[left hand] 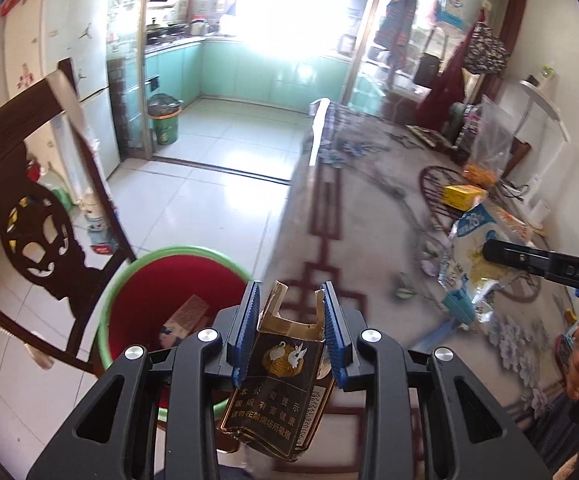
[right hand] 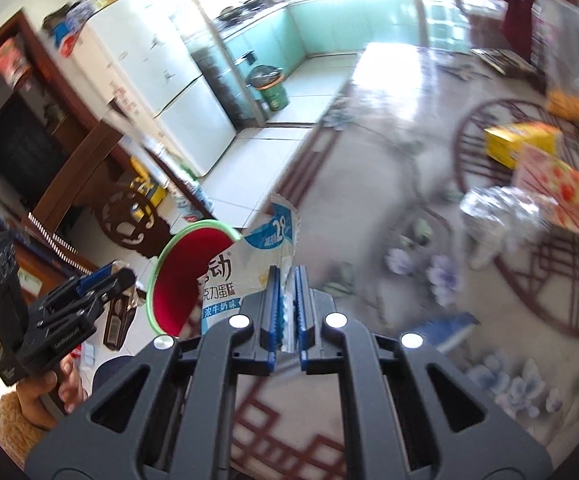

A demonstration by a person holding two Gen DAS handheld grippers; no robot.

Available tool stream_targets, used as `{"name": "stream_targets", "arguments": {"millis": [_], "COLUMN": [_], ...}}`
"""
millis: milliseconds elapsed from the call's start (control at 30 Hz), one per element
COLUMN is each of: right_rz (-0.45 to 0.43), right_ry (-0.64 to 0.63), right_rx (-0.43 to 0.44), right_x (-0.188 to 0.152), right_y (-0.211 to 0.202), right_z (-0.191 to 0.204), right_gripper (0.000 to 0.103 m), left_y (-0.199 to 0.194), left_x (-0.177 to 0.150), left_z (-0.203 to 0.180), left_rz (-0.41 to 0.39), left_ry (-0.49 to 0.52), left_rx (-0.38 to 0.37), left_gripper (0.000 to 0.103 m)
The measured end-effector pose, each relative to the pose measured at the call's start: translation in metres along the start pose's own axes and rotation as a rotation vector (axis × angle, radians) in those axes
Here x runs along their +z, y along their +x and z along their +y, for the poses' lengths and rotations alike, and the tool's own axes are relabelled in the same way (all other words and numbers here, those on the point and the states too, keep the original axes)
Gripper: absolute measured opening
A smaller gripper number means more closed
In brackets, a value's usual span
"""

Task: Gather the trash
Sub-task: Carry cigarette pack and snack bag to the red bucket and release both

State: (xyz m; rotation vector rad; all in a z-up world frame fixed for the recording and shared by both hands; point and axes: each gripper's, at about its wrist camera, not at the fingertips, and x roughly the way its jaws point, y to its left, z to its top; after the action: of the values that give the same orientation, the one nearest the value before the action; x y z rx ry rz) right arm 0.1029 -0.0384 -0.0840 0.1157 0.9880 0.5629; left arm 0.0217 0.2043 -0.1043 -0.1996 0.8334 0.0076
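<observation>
Operator: Checking the left gripper (left hand: pixel 287 304) first. Condition of its fingers?

Inspector: Clamped on a crumpled black cigarette pack (left hand: pixel 275 388). The blue ribbed pads (left hand: pixel 249 320) press on both sides of the pack; its torn gold flap sticks up between the fingertips. The unit sits at the table edge, beside and above the red bin with a green rim (left hand: pixel 145 264) on the floor tiles. A brown wrapper (left hand: pixel 187 312) already lies inside that bin.

Operator: And the right gripper (right hand: pixel 285 280)?

Inspector: Fully clenched on a white-and-blue snack wrapper (right hand: pixel 245 264). A thin strip of the film is pinched between the blue pads (right hand: pixel 272 304); the rest of the bag hangs out to the left, in front of the bin's rim in this view. The left wrist view shows the same wrapper dangling from the right fingers above the flowered tablecloth (left hand: pixel 369 216).

Operator: Remaining items on the table?

Inspector: A yellow box (right hand: pixel 517 142), a carton with a red print (right hand: pixel 557 196) and a crumpled silver foil bag (right hand: pixel 497 208), grouped near the round wire trivet (right hand: pixel 569 280). Blur prevents finer reading.

Operator: Surroundings?

Inspector: A carved dark wooden chair (left hand: pixel 29 216) stands just beside the bin; a white refrigerator (left hand: pixel 77 60) stands behind.
</observation>
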Motion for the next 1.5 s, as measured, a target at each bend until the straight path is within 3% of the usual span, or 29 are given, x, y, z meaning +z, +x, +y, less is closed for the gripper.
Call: {"name": "stream_targets", "arguments": {"millis": [333, 667, 800, 867, 933, 967, 1067, 1167, 1300, 1500], "right_rz": [0.059, 0.087, 0.090, 0.096, 0.108, 0.104, 0.053, 0.060, 0.025, -0.059], "right_ry": [-0.146, -0.179, -0.190, -0.184, -0.163, -0.153, -0.164, -0.154, -0.139, -0.199], "right_rx": [0.045, 0.032, 0.044, 0.061, 0.087, 0.089, 0.052, 0.038, 0.013, -0.105], "right_x": [0.008, 0.028, 0.026, 0.026, 0.026, 0.025, 0.022, 0.017, 0.005, -0.014], "right_y": [0.043, 0.075, 0.077, 0.079, 0.082, 0.082, 0.073, 0.065, 0.041, 0.001], "right_z": [0.068, 0.090, 0.092, 0.093, 0.092, 0.090, 0.087, 0.078, 0.061, 0.045], "right_gripper": [0.008, 0.008, 0.008, 0.010, 0.039, 0.068, 0.072, 0.072, 0.078, 0.093], "left_y": [0.006, 0.042, 0.044, 0.045, 0.044, 0.044, 0.039, 0.036, 0.029, 0.022], "left_x": [0.005, 0.017, 0.020, 0.021, 0.021, 0.021, 0.021, 0.021, 0.017, 0.013], "left_z": [0.050, 0.077, 0.075, 0.076, 0.079, 0.082, 0.084, 0.081, 0.072, 0.038], "left_rz": [0.012, 0.055, 0.056, 0.056, 0.049, 0.050, 0.041, 0.037, 0.029, 0.022], "left_ry": [-0.049, -0.180, -0.171, -0.177, -0.196, -0.210, -0.225, -0.206, -0.215, -0.161], "left_rx": [0.094, 0.118, 0.137, 0.152, 0.166, 0.171, 0.174, 0.184, 0.150, 0.087], "left_gripper": [0.029, 0.029, 0.029, 0.037, 0.039, 0.043, 0.047, 0.047, 0.052, 0.062]}}
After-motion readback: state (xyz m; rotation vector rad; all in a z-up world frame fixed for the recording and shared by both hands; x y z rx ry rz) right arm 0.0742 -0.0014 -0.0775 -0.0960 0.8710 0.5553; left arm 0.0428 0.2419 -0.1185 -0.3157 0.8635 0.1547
